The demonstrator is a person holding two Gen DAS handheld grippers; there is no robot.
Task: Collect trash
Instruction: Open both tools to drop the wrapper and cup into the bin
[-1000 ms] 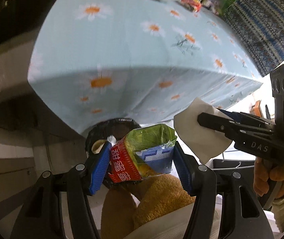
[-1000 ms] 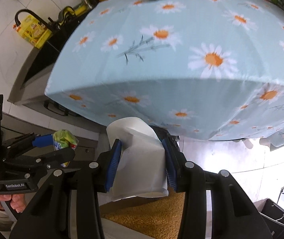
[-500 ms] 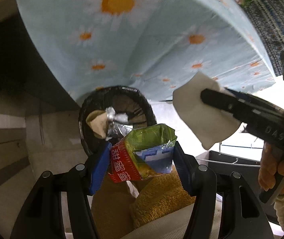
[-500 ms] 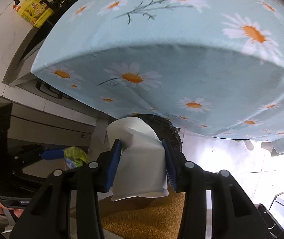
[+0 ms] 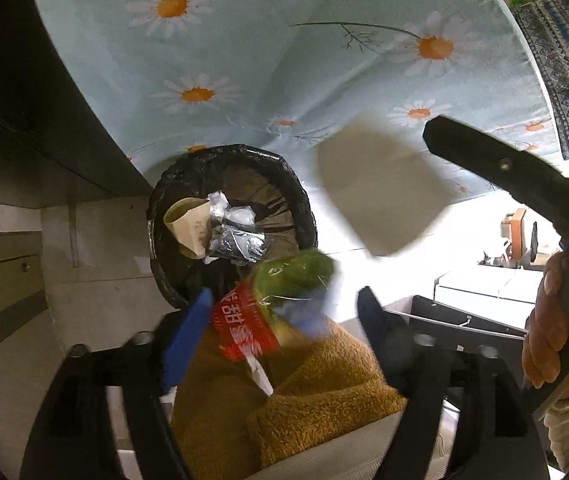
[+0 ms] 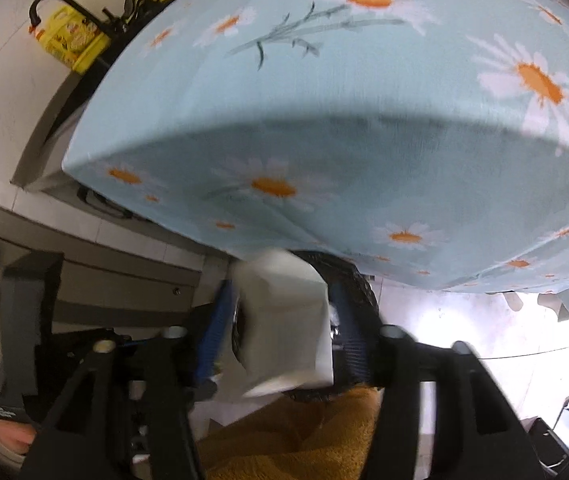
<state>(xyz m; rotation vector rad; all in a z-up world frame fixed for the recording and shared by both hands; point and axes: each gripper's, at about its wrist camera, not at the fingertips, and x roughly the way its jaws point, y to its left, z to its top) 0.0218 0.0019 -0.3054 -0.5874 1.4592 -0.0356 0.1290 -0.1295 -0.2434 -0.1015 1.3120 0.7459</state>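
1. Opening over the black-lined bin (image 5: 172,280), the left gripper (image 5: 284,320) frees its snack wrapper (image 5: 268,312).
2. Right gripper (image 6: 280,320) fingers are parting too; the white paper (image 6: 284,312) sits loose between them.
3. Keep both above the bin mouth, below the desk (image 5: 324,60), until they drop.

We have little room over the black-lined bin (image 5: 300,200): the table's (image 5: 324,60) daisy cloth overhangs its far rim, and a grey cabinet (image 5: 24,260) closes off the left. A paper cup (image 5: 186,220) and crumpled foil (image 5: 236,236) fill part of the mouth, while the right gripper (image 5: 504,164) crowds the right side, so only the near side is open.
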